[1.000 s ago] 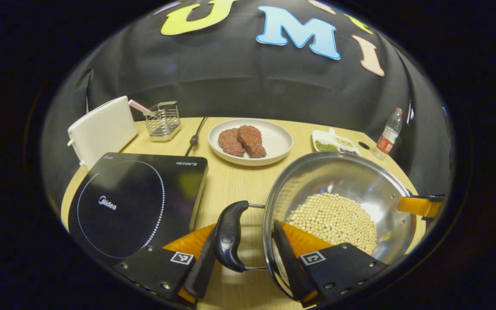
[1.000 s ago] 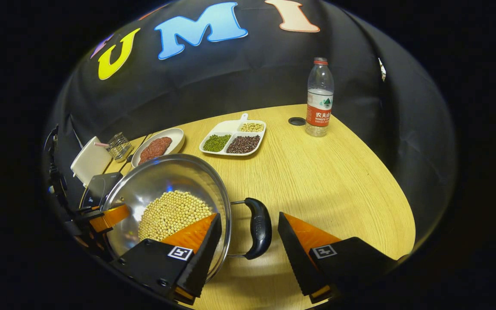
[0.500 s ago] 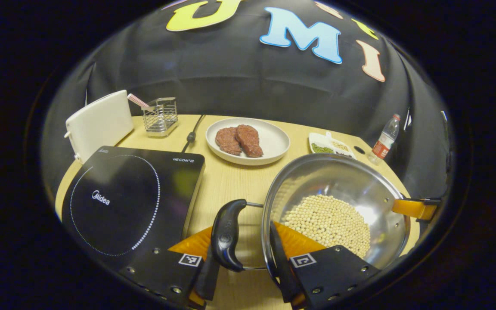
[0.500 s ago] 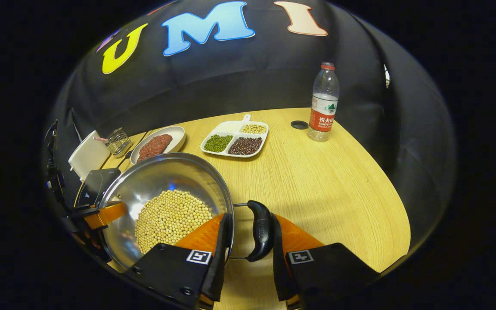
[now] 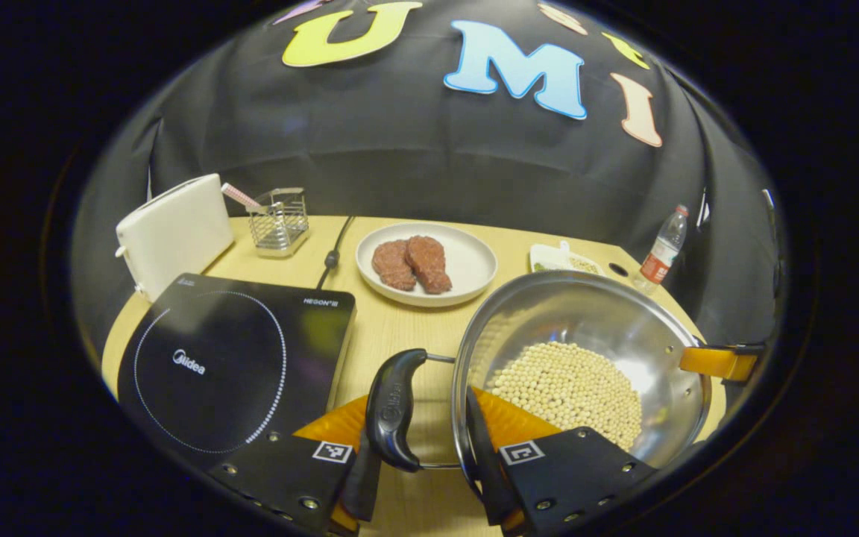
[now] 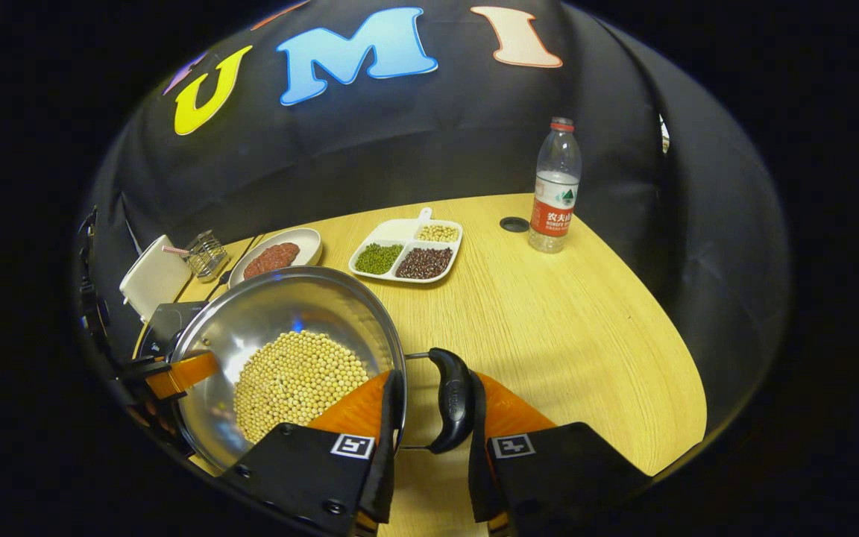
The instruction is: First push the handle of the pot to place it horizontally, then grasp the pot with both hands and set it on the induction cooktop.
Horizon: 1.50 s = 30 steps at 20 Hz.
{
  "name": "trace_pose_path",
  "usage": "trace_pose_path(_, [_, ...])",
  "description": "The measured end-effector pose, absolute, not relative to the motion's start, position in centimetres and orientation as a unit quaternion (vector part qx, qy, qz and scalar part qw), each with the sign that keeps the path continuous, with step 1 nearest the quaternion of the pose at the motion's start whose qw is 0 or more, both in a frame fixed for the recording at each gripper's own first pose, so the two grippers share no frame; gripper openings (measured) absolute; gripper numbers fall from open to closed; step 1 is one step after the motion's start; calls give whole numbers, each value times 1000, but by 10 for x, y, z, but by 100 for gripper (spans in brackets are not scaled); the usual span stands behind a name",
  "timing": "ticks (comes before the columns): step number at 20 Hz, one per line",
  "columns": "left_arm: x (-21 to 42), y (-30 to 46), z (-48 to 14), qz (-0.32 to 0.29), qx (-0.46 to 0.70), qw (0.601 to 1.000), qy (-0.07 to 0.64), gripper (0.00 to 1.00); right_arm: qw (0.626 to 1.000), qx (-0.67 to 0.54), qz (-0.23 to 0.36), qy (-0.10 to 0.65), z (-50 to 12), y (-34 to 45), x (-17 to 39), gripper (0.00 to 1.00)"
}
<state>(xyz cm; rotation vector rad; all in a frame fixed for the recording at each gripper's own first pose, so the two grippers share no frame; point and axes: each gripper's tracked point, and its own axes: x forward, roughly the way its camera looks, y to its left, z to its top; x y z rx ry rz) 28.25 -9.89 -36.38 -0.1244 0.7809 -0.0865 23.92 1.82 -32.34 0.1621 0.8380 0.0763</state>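
Pot (image 5: 586, 350) of beans sitting just beside induction cooktop (image 5: 228, 358), being clamped by left gripper (image 5: 422, 477) across left handle (image 5: 394, 409) and rim, by right gripper (image 6: 429, 477) likewise at right handle (image 6: 450, 399), over table (image 6: 549, 321).

Pot (image 5: 586, 321) was shiny silver steel, filled with pale cream-yellow beans (image 5: 567, 388); both its handles (image 5: 394, 409) were glossy black. Surface (image 6: 549, 313) was light wood with fine grain. Induction cooktop (image 5: 228, 358) was black glass with a white dotted ring and white lettering. Plate (image 5: 467, 261) was white, carrying 2 reddish-brown meat pieces (image 5: 411, 262). Divided tray (image 6: 406, 250) was white with green, dark maroon and pale beans. Bottle (image 6: 555, 186) was clear with a red cap and red-white label. Toaster-like box (image 5: 172, 227) was white. Wire basket (image 5: 280, 220) was silver, holding a pink-and-white striped stick.
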Motion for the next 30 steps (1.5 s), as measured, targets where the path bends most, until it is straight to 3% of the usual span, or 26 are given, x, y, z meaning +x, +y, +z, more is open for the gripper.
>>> trace_pose_path(1, [284,-97,-360,-43,-63,922,379,56,909,81,37,408,-320,19,238,39])
trace_pose_path(10, [279,-65,-339,-38,-61,927,368,59,912,78,45,400,-294,45,232,42])
trace_pose_path(13, [276,-48,-334,-32,-64,928,366,56,913,75,52,397,-288,59,230,39])
trace_pose_path(14, [274,-42,-334,-29,-65,928,365,59,913,75,54,396,-286,65,229,43])
trace_pose_path(15, [273,-36,-332,-27,-66,929,364,59,914,74,56,395,-284,70,229,39])
trace_pose_path(19, [268,-13,-327,-21,-69,930,360,56,915,72,62,392,-278,91,227,43])
trace_pose_path(21, [266,-2,-327,-18,-69,931,359,56,915,71,65,391,-275,101,224,39])
trace_pose_path(23, [266,11,-326,-17,-69,931,357,56,916,70,66,390,-273,113,223,43])
trace_pose_path(28, [264,42,-327,-12,-73,931,357,56,916,67,71,389,-268,141,221,39])
trace_pose_path(29, [264,48,-327,-11,-74,931,356,56,916,66,72,389,-266,146,222,43])
trace_pose_path(30, [264,55,-327,-10,-74,931,356,56,916,66,72,389,-266,153,222,39])
